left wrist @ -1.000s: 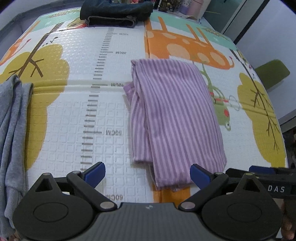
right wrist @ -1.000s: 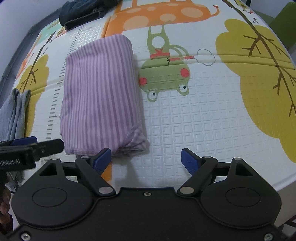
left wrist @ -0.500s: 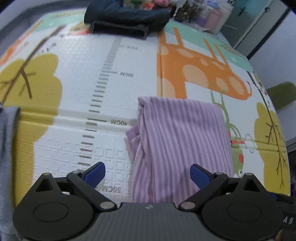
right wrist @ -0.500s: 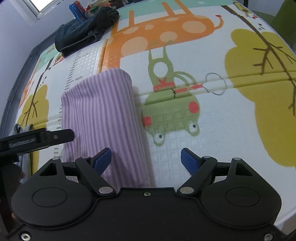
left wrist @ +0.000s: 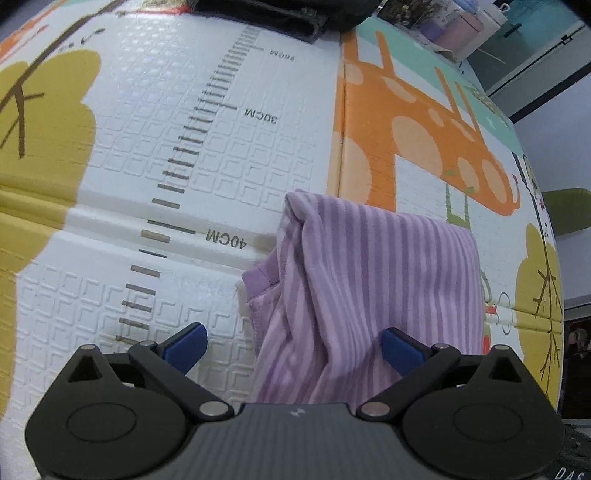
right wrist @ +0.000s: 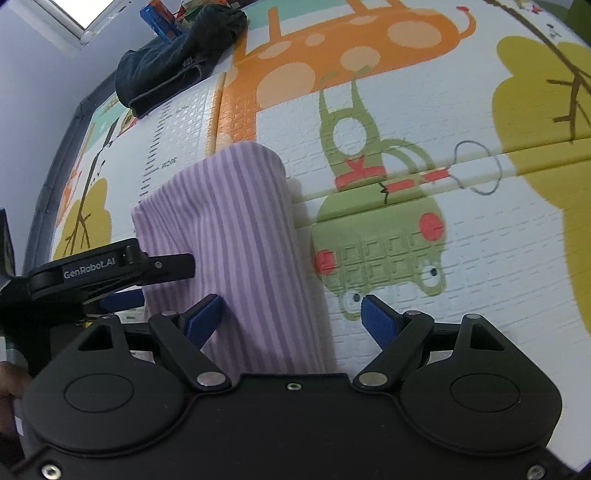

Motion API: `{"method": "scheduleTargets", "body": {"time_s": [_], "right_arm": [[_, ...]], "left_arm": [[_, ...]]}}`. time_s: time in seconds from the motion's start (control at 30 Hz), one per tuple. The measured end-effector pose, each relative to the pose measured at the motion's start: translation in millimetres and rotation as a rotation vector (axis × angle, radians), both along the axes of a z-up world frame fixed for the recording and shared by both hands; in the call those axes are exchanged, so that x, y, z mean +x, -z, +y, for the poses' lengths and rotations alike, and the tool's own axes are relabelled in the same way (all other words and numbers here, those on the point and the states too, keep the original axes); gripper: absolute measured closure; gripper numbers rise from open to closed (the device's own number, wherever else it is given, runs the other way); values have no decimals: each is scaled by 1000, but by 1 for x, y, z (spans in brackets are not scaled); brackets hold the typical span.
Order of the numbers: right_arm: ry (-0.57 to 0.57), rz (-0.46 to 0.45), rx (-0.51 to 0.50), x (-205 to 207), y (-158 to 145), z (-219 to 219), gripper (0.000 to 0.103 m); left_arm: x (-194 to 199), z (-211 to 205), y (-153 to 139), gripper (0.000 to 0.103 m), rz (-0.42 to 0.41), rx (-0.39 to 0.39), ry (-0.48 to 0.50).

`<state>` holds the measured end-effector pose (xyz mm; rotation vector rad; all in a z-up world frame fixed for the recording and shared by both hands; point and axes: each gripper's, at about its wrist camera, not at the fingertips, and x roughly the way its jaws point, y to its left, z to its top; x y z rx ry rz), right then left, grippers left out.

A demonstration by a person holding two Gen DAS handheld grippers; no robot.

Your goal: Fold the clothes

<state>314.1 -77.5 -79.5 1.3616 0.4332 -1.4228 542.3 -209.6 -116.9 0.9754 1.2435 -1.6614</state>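
From the left wrist, the left gripper [left wrist: 291,341] has dropped closer over the striped purple garment [left wrist: 369,280] on the play mat [left wrist: 129,155], its jaws spread, pinching nothing. From the right wrist, the right gripper [right wrist: 291,314] likewise hangs spread over the garment's right edge; both probably about to grab for another fold.

A home, likely a child's room. A padded play mat [right wrist: 424,236] with a cartoon giraffe [left wrist: 417,136], frog [right wrist: 373,229], trees and a printed height ruler [left wrist: 184,155] fills the view. Dark clothes [right wrist: 173,70], a window [right wrist: 70,18] and cluttered boxes [left wrist: 447,26] lie beyond.
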Motion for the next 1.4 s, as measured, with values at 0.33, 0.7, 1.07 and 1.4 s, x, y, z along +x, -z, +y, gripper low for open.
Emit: {"method": "scheduleTargets", "body": {"time_s": [0.33,0.7,1.07,1.4], "right_arm": [[19,-80,12,8,10,-13,39],[7,-9,17,21,-2,-14,55],[45,8,-22,10,-23,4,61],[221,52,-44,-45,-37,59,61]], "left_arm": [[-5,-1,-4,30,47,-23,13],[-8,1,-16,65,42,-55,49],[-26,8,-31,73,90,-71,112],[-115,27,-38,73,137,-76,297]]}}
